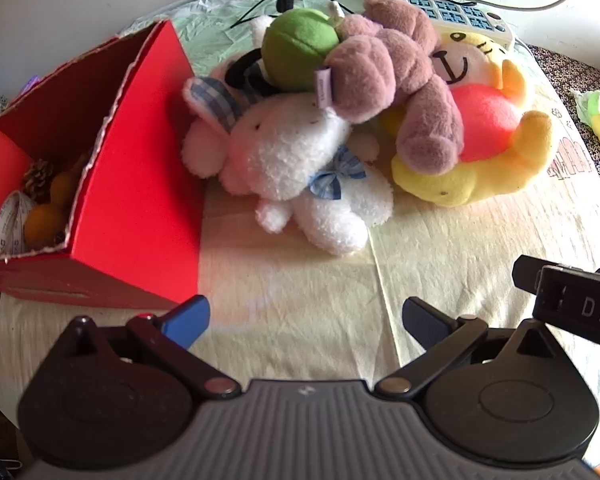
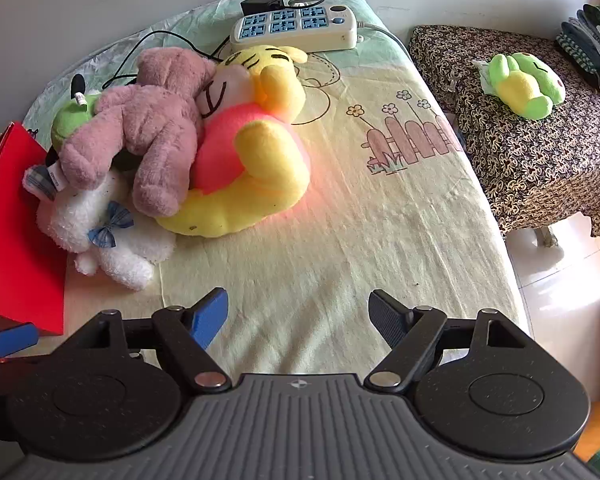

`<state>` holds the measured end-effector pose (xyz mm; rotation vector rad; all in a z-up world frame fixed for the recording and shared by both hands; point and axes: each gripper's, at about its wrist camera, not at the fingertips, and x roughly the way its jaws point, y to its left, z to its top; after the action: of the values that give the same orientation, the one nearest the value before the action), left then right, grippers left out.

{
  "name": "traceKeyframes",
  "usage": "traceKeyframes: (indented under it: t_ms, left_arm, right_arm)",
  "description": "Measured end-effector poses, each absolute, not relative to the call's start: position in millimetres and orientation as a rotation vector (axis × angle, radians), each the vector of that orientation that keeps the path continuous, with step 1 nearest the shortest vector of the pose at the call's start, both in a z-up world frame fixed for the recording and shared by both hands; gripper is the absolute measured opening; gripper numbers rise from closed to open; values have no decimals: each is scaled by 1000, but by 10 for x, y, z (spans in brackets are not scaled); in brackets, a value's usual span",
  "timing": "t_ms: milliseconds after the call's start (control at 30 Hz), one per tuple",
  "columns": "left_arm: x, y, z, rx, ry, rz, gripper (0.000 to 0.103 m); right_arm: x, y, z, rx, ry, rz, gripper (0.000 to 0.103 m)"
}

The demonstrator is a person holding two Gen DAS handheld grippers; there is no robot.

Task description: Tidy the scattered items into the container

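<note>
Sunlit desk [image 2: 380, 240]: plush toys [image 1: 300, 160] heaped beside the red box [image 1: 140, 184], none inside yet. Left gripper [image 1: 306, 320] and right gripper [image 2: 298, 316] both gape wide, holding nothing; tidying hardly begun.

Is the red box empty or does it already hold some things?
Not empty: the red box holds a pinecone, orange round items and a white tape roll.

Left gripper [image 1: 306, 322]: grey ribbed body with a small round emblem, 2 black round hubs, black link arms with silver rivets. 1 finger pad blue, the other dark and ribbed. Right gripper [image 2: 298, 316]: same build, same blue and dark ribbed pads.
</note>
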<state>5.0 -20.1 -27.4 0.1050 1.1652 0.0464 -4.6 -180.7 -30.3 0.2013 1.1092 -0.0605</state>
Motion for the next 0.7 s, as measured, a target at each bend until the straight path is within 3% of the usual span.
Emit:
traceKeyframes:
  t_ms: [400, 700]
  left_arm:
    - [210, -234, -315, 121, 1173, 48, 102]
    - [142, -308, 41, 182, 996, -104, 102]
  right_arm:
    - [117, -1846, -357, 218, 1124, -50, 79]
    - [194, -2107, -82, 274, 1018, 86, 66]
